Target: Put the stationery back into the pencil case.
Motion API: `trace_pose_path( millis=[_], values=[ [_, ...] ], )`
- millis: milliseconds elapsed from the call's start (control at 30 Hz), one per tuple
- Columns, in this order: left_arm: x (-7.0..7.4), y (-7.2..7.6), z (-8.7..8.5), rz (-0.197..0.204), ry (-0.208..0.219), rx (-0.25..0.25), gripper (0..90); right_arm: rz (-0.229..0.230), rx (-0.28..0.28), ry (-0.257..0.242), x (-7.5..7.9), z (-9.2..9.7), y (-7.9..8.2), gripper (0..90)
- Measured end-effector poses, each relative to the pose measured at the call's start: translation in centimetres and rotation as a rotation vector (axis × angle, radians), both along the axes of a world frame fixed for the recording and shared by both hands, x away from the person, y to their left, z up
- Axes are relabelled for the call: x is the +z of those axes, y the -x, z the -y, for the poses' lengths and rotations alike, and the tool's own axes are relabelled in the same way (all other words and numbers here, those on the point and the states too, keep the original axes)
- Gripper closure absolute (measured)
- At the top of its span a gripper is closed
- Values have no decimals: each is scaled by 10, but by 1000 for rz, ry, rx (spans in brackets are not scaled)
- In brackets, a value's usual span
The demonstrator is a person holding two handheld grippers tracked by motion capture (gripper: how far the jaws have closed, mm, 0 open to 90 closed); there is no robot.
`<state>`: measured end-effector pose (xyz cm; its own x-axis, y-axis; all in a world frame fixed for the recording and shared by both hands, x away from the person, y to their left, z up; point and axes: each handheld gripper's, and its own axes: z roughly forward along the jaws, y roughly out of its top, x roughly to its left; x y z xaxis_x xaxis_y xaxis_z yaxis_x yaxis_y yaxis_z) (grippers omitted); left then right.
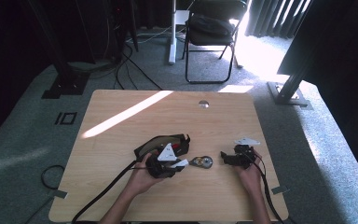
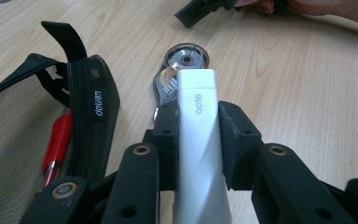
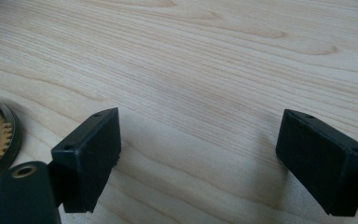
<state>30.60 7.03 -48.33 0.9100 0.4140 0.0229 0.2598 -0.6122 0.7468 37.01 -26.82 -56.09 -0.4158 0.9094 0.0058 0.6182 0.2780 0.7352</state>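
Far left of the action, a black pencil case (image 1: 165,143) lies on the table (image 1: 121,107), unzipped, mouth toward the person, so things can go in or out. A red pen (image 2: 58,140) rests inside at the zip edge.

Just right of it, the left gripper (image 1: 175,164) clamps a white glue stick (image 2: 200,144), pads squeezing its sides mid-body. The stick points forward, roughly level and just above the table, which looks like carrying it, probably to or from the case.

Under the stick's tip lies a clear correction tape dispenser (image 1: 201,162), flat on the wood between the two grippers, loose and easy to reach next.

Right side: the right gripper (image 1: 230,157) sits low on the table, jaws spread wide with nothing but bare wood between them. It seems parked, aimed left at the dispenser.
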Motion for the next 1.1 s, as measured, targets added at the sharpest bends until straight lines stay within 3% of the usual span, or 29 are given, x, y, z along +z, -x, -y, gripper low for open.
trace_pose_path(
  millis=[1100],
  values=[
    [15, -1, -13, 25, 23, -8, 708, 0, 0, 0, 0, 0, 0, 138]
  ],
)
